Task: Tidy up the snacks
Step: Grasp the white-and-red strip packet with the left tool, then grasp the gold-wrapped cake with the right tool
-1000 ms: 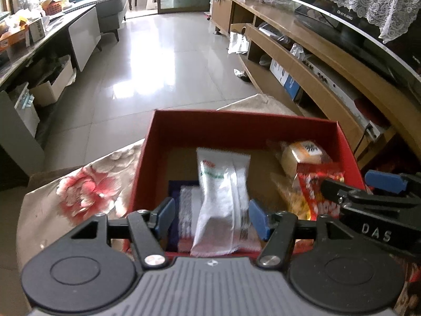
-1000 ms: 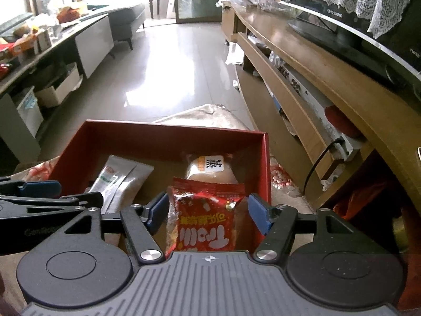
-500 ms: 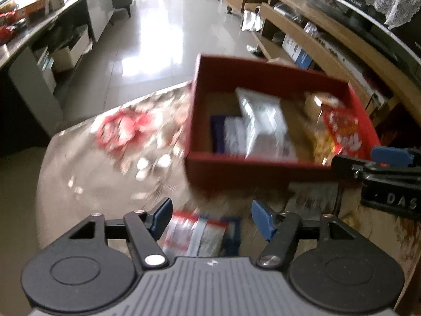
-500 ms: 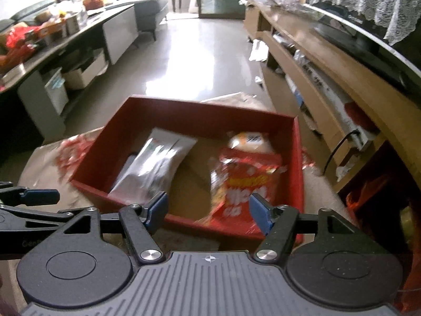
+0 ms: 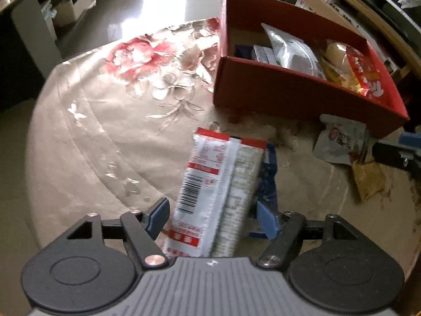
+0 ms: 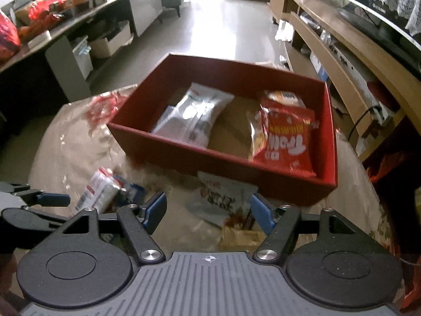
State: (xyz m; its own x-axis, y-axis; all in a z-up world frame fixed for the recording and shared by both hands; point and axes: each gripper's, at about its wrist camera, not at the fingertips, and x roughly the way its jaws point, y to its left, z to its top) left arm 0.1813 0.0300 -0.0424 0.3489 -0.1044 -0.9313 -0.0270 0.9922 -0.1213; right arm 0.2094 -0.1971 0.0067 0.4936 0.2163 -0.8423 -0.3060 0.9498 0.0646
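leaving the box [image 5: 289,89] at upper right, both grippers now hover released: left gripper [image 5: 210,214], jaws just widened, over the wafer pack [image 5: 210,184], right gripper [image 6: 208,210] over the grey pouch [image 6: 223,197], so next pickups look due.

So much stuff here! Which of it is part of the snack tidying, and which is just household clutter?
Part of the job:
- red box
- red snack bag inside it
- silver pouch inside it
- red-and-white packet on the table
- grey packet on the table

Just lying about:
- floral tablecloth
- wooden shelf unit
- grey cabinet
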